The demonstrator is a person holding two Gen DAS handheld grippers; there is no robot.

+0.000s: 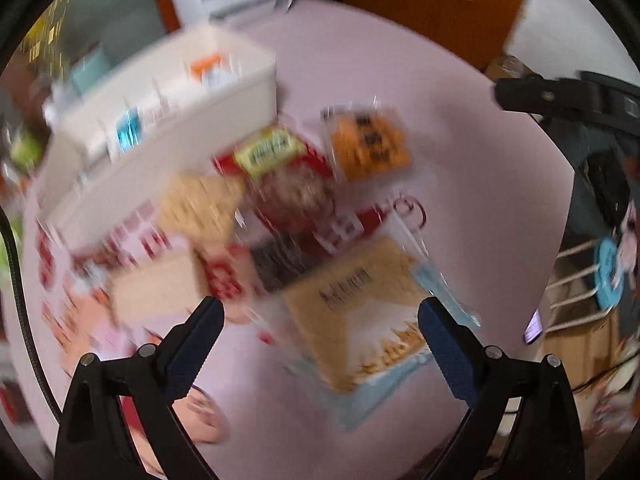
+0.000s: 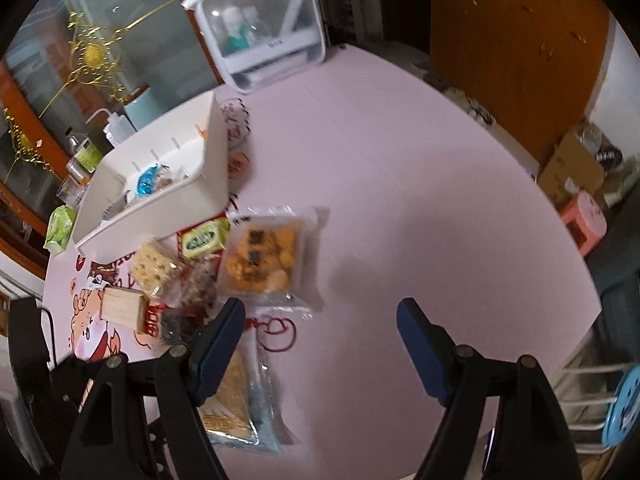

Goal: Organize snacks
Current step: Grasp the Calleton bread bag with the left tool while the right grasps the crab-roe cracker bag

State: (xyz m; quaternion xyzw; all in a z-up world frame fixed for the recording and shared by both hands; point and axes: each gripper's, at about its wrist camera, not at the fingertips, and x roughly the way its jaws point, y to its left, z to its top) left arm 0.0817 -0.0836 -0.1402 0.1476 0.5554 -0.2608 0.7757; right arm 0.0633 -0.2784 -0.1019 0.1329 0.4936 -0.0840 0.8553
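Note:
A pile of snack packets lies on the pink table (image 2: 400,184) beside a white bin (image 2: 168,184). An orange cracker packet (image 2: 264,256) lies at the pile's right; it also shows in the left wrist view (image 1: 368,146). A green-labelled red packet (image 1: 272,152) sits beside it. A tan, light-blue packet (image 1: 360,308) lies just ahead of my left gripper (image 1: 320,320), which is open and empty above it. My right gripper (image 2: 320,320) is open and empty over bare table, right of the pile. The white bin (image 1: 160,136) holds a blue-wrapped snack (image 2: 146,182).
A clear white-framed container (image 2: 264,32) stands at the table's far edge. Bottles and a green pack (image 2: 60,228) sit behind the bin. A wooden door (image 2: 512,48), cardboard boxes and a pink stool (image 2: 584,220) are off to the right. The left wrist view is motion-blurred.

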